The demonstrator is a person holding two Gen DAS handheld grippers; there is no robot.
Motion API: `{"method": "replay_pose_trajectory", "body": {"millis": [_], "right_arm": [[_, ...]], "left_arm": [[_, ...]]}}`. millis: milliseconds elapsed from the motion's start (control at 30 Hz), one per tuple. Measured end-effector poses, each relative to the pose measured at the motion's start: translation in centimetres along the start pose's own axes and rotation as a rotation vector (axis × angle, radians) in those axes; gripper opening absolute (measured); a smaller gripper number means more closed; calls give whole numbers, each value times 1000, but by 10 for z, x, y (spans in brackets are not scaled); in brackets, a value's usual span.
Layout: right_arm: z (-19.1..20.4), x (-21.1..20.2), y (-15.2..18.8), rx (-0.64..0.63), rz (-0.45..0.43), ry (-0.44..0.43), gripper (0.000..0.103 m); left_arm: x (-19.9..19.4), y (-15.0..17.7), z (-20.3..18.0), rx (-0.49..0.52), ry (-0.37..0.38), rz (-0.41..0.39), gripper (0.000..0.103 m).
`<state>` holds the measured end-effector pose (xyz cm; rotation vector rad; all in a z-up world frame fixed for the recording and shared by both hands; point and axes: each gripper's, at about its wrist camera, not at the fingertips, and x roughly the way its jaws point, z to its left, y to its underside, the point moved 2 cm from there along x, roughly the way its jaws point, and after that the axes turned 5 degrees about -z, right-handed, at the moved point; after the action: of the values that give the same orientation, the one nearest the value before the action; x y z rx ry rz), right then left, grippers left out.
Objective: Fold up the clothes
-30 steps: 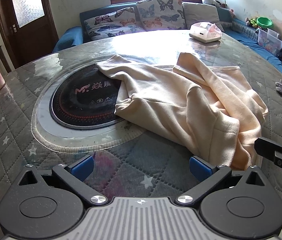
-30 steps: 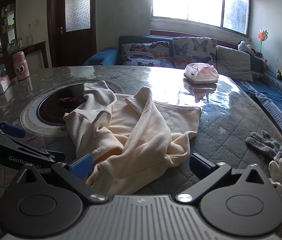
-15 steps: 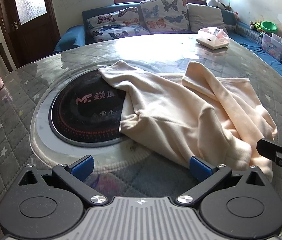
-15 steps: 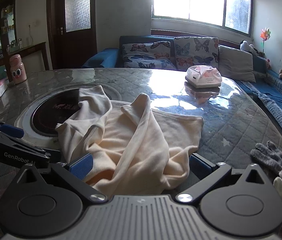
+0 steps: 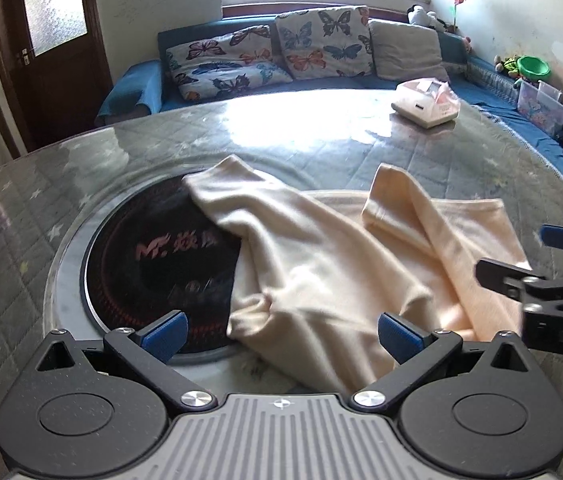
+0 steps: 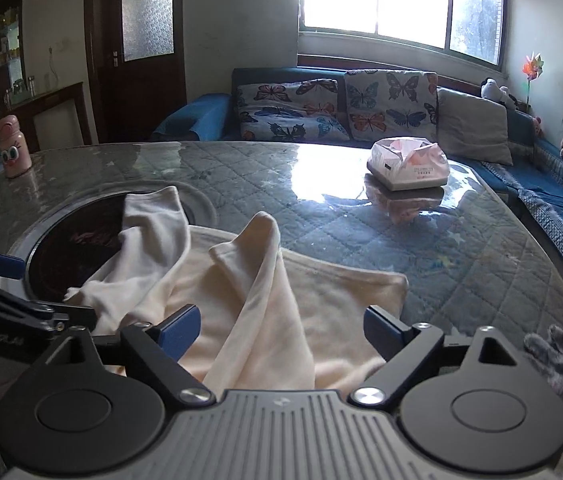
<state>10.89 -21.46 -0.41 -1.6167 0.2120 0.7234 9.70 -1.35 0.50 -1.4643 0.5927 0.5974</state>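
A single layer could be missed, or a whole bunch pinched — the cream sweatshirt is lying crumpled, its sleeves crossed over the body, so any closing here risks dragging the heap instead of spreading it. It is being draped over the round table, partly covering the dark cooktop. The left gripper is being held wide open, gripping nothing, the garment's near edge lying between its jaws. The right gripper has just been closing slightly — cloth is lying between its jaws, unpinched.
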Motion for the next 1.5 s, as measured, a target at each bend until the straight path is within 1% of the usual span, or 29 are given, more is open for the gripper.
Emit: {"method": "replay_pose_trajectory", "body": {"millis": [133, 167, 233, 300, 333, 367, 400, 433, 500, 533, 600, 733, 833, 900, 967, 1033, 1067, 1100, 1133, 1167, 1200, 1233, 1267, 1300, 1400, 1500], "right_arm": [[-1, 18, -4, -4, 25, -20, 77], [-1, 22, -4, -6, 30, -22, 71], [-2, 35, -5, 0, 54, -46, 65], [-2, 46, -4, 7, 80, -65, 51], [-2, 50, -4, 7, 90, -73, 48], [-3, 54, -3, 6, 97, -81, 36], [-3, 57, -2, 5, 105, -88, 28], [-4, 57, -1, 5, 103, -93, 27], [-7, 54, 0, 8, 93, -102, 12], [-9, 51, 0, 4, 84, -97, 10], [-15, 41, 2, -4, 69, -66, 7], [-28, 22, 5, -20, 40, -2, 7], [-41, 3, 10, -5, 18, 46, 7], [-49, -10, 15, 12, 5, 77, 7], [-57, -23, 22, 21, -2, 112, 7], [-63, -35, 30, 32, -5, 153, 7], [-67, -41, 35, 38, -3, 174, 7], [-70, -46, 40, 47, 1, 190, 7], [-72, -50, 45, 56, 7, 203, 7], [-75, -54, 49, 65, 14, 215, 7], [-77, -59, 54, 74, 20, 228, 7], [-79, -62, 58, 85, 27, 238, 7], [-81, -65, 62, 97, 32, 247, 7], [-82, -68, 66, 109, 36, 256, 7], [-83, -72, 76, 122, 53, 270, 7], [-82, -77, 80, 123, 56, 282, 9]], "left_arm": [[5, -8, -5, 5, 17, -6, 103], [6, -10, -6, 7, 24, -7, 103], [8, -12, -10, 14, 36, -9, 103], [11, -14, -13, 19, 45, -7, 103], [12, -14, -14, 21, 51, -5, 103], [13, -15, -16, 25, 58, -4, 103], [14, -15, -18, 31, 64, -4, 103], [15, -16, -20, 36, 69, -6, 103], [17, -19, -24, 47, 80, -10, 103], [19, -20, -25, 50, 84, -11, 103], [23, -22, -29, 55, 93, -12, 103], [31, -23, -38, 72, 114, -3, 102], [38, -20, -43, 90, 121, 11, 93], [43, -15, -43, 93, 119, 30, 80], [48, -11, -43, 97, 118, 48, 73], [48, -7, -40, 88, 119, 55, 59], [46, -6, -37, 85, 123, 50, 48], [43, -5, -35, 83, 128, 44, 40], [40, -4, -32, 81, 134, 38, 35], [36, -3, -28, 77, 137, 29, 25], [32, -2, -24, 72, 140, 17, 18], [26, -1, -19, 64, 139, 5, 16], [20, 0, -14, 59, 129, -10, 10], [15, 2, -9, 57, 118, -26, 6], [-3, 10, 10, 46, 79, -62, 3], [-16, 21, 33, 15, 49, -62, 2]]}}
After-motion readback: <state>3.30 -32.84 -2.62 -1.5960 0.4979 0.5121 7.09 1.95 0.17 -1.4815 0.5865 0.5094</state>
